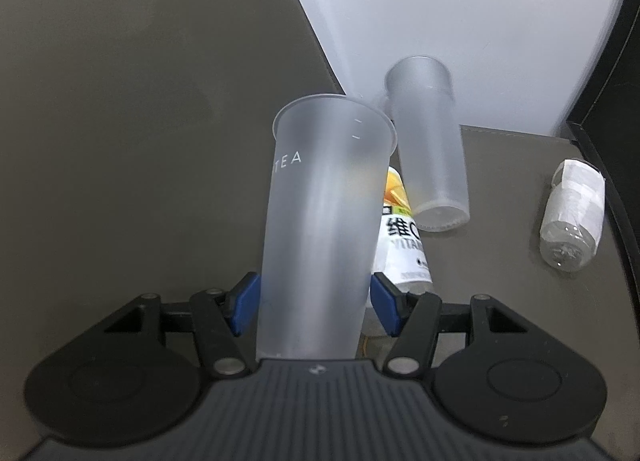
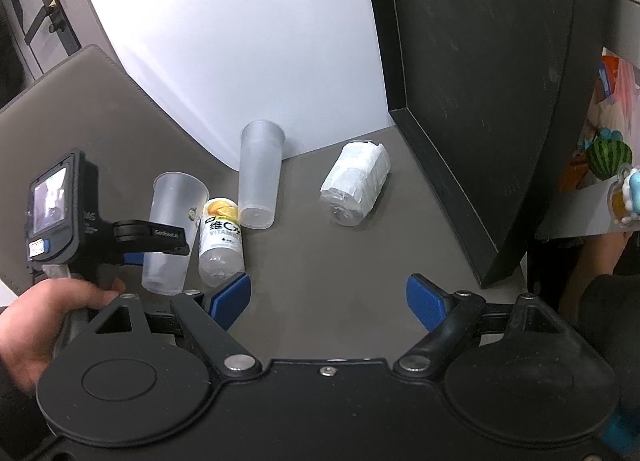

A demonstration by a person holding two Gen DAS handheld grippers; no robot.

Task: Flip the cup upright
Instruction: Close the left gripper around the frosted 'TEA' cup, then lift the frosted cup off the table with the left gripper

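My left gripper [image 1: 314, 303] is shut on a frosted plastic cup [image 1: 324, 213] marked "TEA". It grips the cup low on its body, rim up and wide end away from me. In the right wrist view the same cup [image 2: 170, 221] stands about upright at the left, held by the left gripper [image 2: 160, 251]. A second frosted cup [image 1: 430, 141] lies against the white wall, base toward me; it also shows in the right wrist view [image 2: 258, 173]. My right gripper [image 2: 328, 301] is open and empty above the dark table.
A vitamin drink bottle [image 2: 222, 239] lies between the two cups, also visible in the left wrist view [image 1: 402, 237]. A clear bottle with a white label [image 2: 356, 185] lies to the right. A black panel [image 2: 480, 101] stands at the right. The grey table [image 2: 320, 261] meets a white wall.
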